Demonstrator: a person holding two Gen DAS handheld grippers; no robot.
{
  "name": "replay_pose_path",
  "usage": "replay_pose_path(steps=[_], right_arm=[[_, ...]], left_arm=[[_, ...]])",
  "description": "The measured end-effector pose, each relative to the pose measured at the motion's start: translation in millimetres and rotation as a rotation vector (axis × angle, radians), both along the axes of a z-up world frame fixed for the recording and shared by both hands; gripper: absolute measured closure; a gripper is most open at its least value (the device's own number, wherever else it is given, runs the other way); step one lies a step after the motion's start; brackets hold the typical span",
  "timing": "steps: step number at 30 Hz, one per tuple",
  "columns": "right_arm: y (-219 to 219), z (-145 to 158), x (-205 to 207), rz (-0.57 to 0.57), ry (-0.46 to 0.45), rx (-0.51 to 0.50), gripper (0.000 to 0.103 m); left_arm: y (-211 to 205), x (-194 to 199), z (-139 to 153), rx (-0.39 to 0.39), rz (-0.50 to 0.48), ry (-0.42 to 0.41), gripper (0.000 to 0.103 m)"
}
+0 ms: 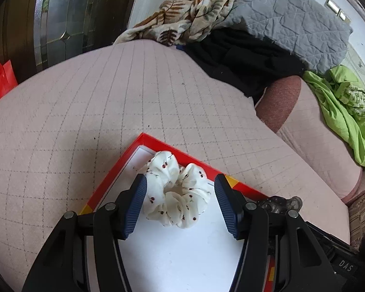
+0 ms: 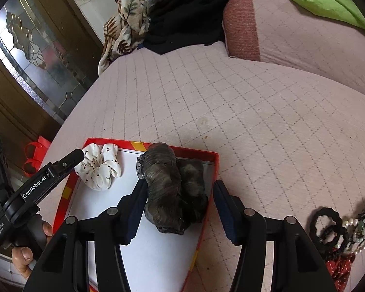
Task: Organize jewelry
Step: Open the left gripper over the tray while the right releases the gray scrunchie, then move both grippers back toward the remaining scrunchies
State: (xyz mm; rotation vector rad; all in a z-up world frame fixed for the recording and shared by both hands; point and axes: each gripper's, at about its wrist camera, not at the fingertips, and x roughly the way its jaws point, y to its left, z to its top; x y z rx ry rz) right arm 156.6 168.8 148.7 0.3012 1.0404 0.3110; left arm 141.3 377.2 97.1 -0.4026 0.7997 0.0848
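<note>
A red-rimmed box (image 1: 158, 143) with a white floor lies on the pink quilted bed; it also shows in the right wrist view (image 2: 213, 160). A white cherry-print scrunchie (image 1: 176, 189) rests in its far corner, between the open fingers of my left gripper (image 1: 180, 185). The scrunchie also shows in the right wrist view (image 2: 98, 168). A dark sheer scrunchie (image 2: 175, 187) lies in the box between the open fingers of my right gripper (image 2: 178, 189). The left gripper body (image 2: 43, 182) appears at the left of the right wrist view.
A pile of black hair ties (image 2: 328, 226), pearl strings (image 2: 360, 233) and a red dotted piece (image 2: 340, 265) lies on the bed right of the box. Blankets and clothes (image 1: 255, 36) are heaped at the far end. A red bag (image 1: 0, 80) stands beside the bed.
</note>
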Motion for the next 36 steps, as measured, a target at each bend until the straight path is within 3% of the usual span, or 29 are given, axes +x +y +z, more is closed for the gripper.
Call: replay_pose_path(steps=[9, 19, 25, 29, 36], right_arm=[[-24, 21, -25, -0.034, -0.029, 0.028, 0.038], [-105, 25, -109, -0.113, -0.054, -0.035, 0.038], [-180, 14, -175, -0.244, -0.035, -0.064, 0.038], [-234, 5, -222, -0.346, -0.026, -0.105, 0.038], [-290, -11, -264, -0.432, -0.022, -0.118, 0.038]], left_arm=[[-10, -10, 10, 0.033, -0.016, -0.016, 0.043], [-49, -39, 18, 0.104, -0.101, -0.026, 0.043], [-98, -72, 29, 0.156, -0.208, -0.052, 0.043], [-135, -98, 34, 0.137, -0.296, -0.054, 0.043], [-219, -134, 35, 0.192, -0.476, -0.042, 0.043]])
